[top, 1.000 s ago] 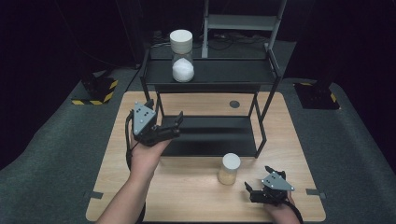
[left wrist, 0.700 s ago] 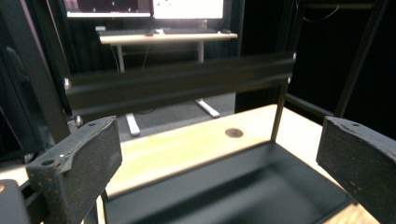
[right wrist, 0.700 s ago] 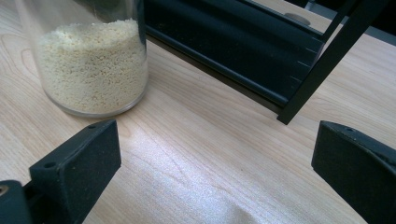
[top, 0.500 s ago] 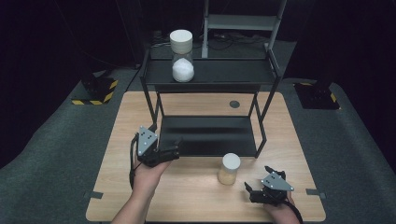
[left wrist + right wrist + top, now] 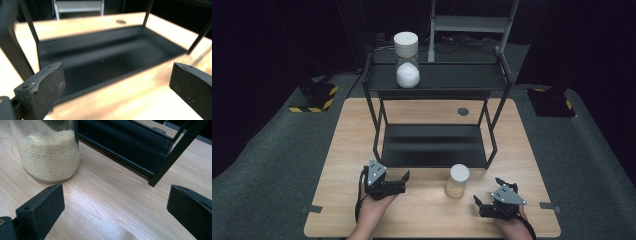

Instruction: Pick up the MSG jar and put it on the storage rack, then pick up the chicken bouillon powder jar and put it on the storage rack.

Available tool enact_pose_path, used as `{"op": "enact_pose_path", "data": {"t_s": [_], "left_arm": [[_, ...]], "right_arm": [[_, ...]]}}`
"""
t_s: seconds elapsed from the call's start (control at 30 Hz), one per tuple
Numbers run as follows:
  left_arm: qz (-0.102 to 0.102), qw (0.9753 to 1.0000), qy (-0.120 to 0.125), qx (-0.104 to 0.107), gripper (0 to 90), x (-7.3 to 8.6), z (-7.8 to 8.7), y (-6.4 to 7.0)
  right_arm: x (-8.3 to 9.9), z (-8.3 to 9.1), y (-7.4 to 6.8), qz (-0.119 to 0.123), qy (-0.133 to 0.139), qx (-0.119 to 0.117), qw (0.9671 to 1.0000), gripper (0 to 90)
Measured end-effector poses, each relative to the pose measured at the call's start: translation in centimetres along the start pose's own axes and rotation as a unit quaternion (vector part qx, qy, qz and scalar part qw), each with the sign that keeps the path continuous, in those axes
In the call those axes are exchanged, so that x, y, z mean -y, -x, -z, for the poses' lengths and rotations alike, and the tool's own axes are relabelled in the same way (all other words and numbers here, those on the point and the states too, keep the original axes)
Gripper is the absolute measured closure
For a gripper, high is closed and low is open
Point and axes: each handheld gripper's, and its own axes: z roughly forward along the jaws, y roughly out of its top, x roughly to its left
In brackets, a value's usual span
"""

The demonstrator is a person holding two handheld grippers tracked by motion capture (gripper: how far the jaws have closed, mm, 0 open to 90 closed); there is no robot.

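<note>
A clear jar of pale yellow grains [image 5: 457, 181] with a white lid stands on the wooden table [image 5: 352, 130], just in front of a black two-tier rack. A second jar with white contents [image 5: 407, 60] stands on the rack's top shelf [image 5: 457, 77]. My left gripper [image 5: 403, 182] is open over the table near the front left, aimed at the lower shelf [image 5: 107, 57]. My right gripper [image 5: 486, 192] is open at the front right. The grain jar [image 5: 50, 152] is a little ahead of its left jaw and not between the jaws.
The rack's thin black legs [image 5: 377, 125] stand on the table to either side of the lower shelf [image 5: 432, 145]. A small dark round disc [image 5: 463, 111] lies behind the rack. A white frame [image 5: 472, 22] and striped floor bases [image 5: 314, 97] lie beyond the table.
My left gripper has drawn back from the rack's left side toward the table's front edge and come down low. The right gripper and both jars have stayed put.
</note>
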Motion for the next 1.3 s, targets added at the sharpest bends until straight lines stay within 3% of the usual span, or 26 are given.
{"op": "enact_pose_path", "data": {"t_s": [0.13,0.27,0.43,0.5,0.63,0.87,1.0,1.3], "left_arm": [[0.013,0.9997,-0.02,0.001,0.4,1.2,-0.2,-0.3],[0.006,0.9989,-0.046,-0.002,0.4,2.1,-0.4,-0.4],[-0.034,0.9961,-0.08,-0.012,0.5,2.1,-0.7,0.2],[-0.052,0.995,-0.083,-0.014,0.5,2.1,-0.7,0.6],[-0.096,0.9896,-0.106,-0.014,1.0,1.5,-1.0,1.6],[-0.134,0.9843,-0.112,-0.02,1.2,1.6,-1.1,2.7],[-0.133,0.9838,-0.118,-0.019,1.2,1.4,-1.3,2.7],[-0.117,0.9867,-0.112,-0.016,1.2,1.5,-1.1,2.2]], "right_arm": [[0.0,0.0,0.0,0.001,-0.001,0.001,1.0,0.3],[0.0,0.0,-0.1,0.0,0.0,0.003,1.0,0.3],[-0.2,-0.1,-0.2,0.0,-0.005,0.005,1.0,0.3],[-0.2,-0.1,-0.2,-0.001,-0.006,0.007,1.0,0.3],[-0.3,-0.1,-0.3,-0.001,-0.007,0.01,0.9999,0.3],[0.0,0.0,-0.3,0.001,-0.001,0.009,1.0,0.3],[0.3,0.2,-0.3,-0.007,0.009,0.008,0.9999,0.1],[0.4,0.3,-0.2,-0.015,0.01,0.009,0.9998,0.0]]}}
